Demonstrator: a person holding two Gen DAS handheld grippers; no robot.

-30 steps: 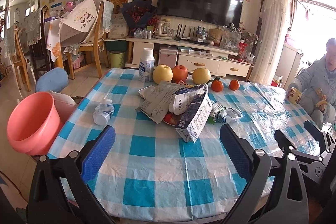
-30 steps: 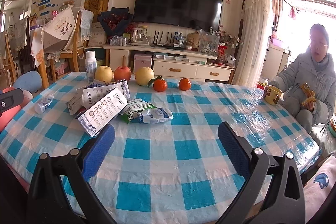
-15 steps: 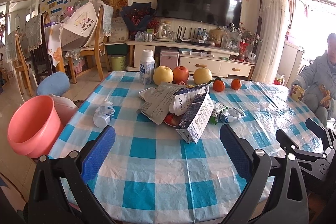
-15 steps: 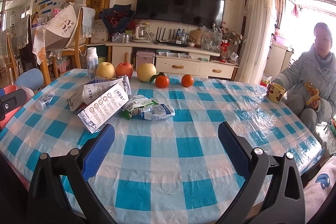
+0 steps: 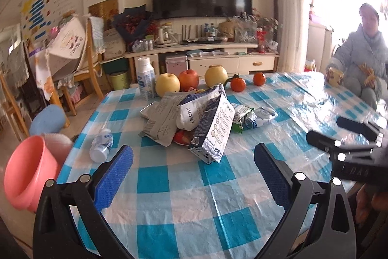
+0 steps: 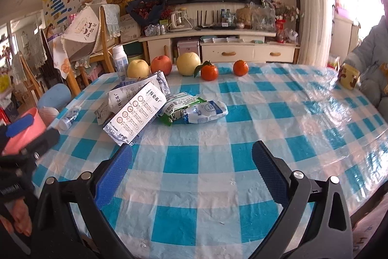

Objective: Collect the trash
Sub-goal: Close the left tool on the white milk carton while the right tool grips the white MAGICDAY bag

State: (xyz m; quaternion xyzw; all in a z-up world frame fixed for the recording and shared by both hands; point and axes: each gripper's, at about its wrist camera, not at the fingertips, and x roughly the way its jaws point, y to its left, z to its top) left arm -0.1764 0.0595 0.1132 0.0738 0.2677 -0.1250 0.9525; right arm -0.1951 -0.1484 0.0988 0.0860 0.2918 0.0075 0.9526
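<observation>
A heap of empty milk cartons (image 5: 211, 123) (image 6: 135, 113) and crumpled wrappers (image 5: 252, 115) (image 6: 196, 111) lies mid-table on the blue checked cloth (image 5: 194, 188) (image 6: 218, 162). A small plastic bottle (image 5: 100, 145) (image 6: 69, 117) lies on its side near the left edge. A pink bucket (image 5: 26, 171) (image 6: 24, 128) stands beside the table on the left. My left gripper (image 5: 192, 174) hovers open over the near cloth, short of the cartons. My right gripper (image 6: 191, 171) (image 5: 349, 135) is open too, nothing between its fingers, to the right of the heap.
Apples and pears (image 5: 189, 79) (image 6: 161, 64), two tangerines (image 6: 209, 72), and an upright white bottle (image 5: 145, 79) (image 6: 120, 62) line the far edge. A seated person (image 5: 363, 47) holds a yellow mug (image 6: 349, 77) at right. Chairs (image 5: 80, 60) stand at left.
Both grippers have moved forward and closer to the table, so the trash heap looks nearer. Each gripper now shows further into the other's view. Jaws stay open.
</observation>
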